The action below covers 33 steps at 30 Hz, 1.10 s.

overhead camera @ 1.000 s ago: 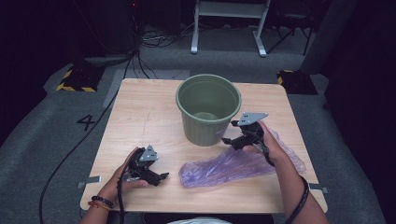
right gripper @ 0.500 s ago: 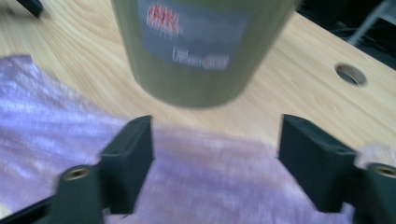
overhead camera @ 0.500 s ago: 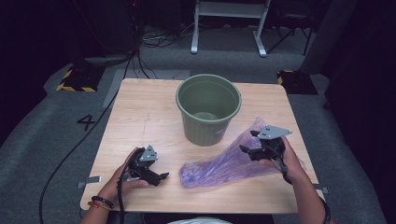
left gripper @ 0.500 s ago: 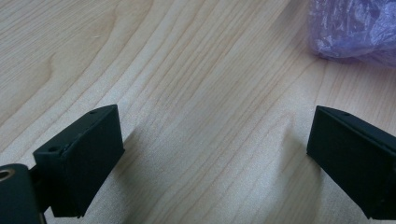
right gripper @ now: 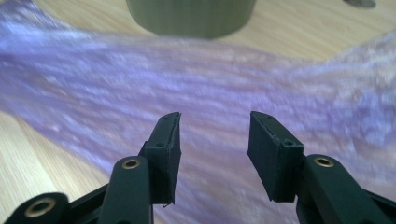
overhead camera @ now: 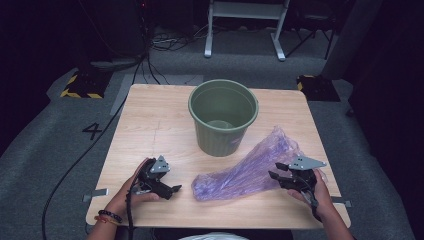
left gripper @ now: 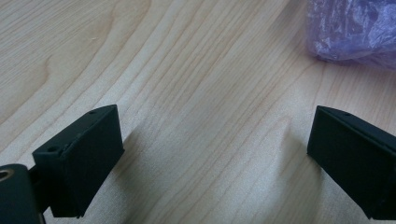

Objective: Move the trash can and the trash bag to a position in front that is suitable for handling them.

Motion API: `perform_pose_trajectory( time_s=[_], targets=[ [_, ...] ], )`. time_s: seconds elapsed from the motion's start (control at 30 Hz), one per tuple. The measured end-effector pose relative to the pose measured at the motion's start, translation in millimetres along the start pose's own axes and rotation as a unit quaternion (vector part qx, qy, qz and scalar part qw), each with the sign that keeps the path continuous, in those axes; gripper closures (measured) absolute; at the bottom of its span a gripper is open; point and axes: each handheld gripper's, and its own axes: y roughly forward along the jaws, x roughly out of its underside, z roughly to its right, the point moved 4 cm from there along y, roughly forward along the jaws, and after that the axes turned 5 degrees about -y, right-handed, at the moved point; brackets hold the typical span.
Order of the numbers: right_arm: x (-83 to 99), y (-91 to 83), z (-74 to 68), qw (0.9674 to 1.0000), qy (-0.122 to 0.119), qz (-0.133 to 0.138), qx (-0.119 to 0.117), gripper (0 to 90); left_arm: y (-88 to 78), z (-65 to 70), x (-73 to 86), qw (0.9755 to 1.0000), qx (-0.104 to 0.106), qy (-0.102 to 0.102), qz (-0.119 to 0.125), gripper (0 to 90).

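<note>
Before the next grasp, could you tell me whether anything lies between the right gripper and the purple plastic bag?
Nothing visible does. The right gripper sits at the purple plastic bag, its jaws partly open and just closing; the right gripper view shows bag film straight ahead between them, not yet pinched. The green bucket stands behind the bag, out of the way.

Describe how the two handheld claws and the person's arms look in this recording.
Both claws, left claw and right claw, are black two-jaw tools, each topped by a grey three-cornered plate. Their jaws end in flat, blocky black pads with small holes; brass-coloured pivots show in the right gripper view. A black cable trails from the left claw. The forearms are bare, with dark beaded bracelets on the left wrist.
</note>
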Motion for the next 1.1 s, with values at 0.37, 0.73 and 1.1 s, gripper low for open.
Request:
perform_pose_trajectory(
  time_s=[0.37,0.73,1.1],
  targets=[
    [29.1,6.8,20.9,0.9992,0.037,-0.016,0.004,54.4,0.6,3.9,-0.6,1.0000,0.002,0.005,0.000,3.5],
    [38.6,16.8,38.6,0.9985,0.045,-0.028,0.015,53.3,1.2,6.0,-0.9,0.9999,0.008,0.009,0.001,4.4],
    [35.7,23.0,52.3,0.9991,0.029,-0.031,0.003,48.8,4.7,9.5,-4.3,0.9997,0.015,0.017,-0.002,3.9]
  ],
)
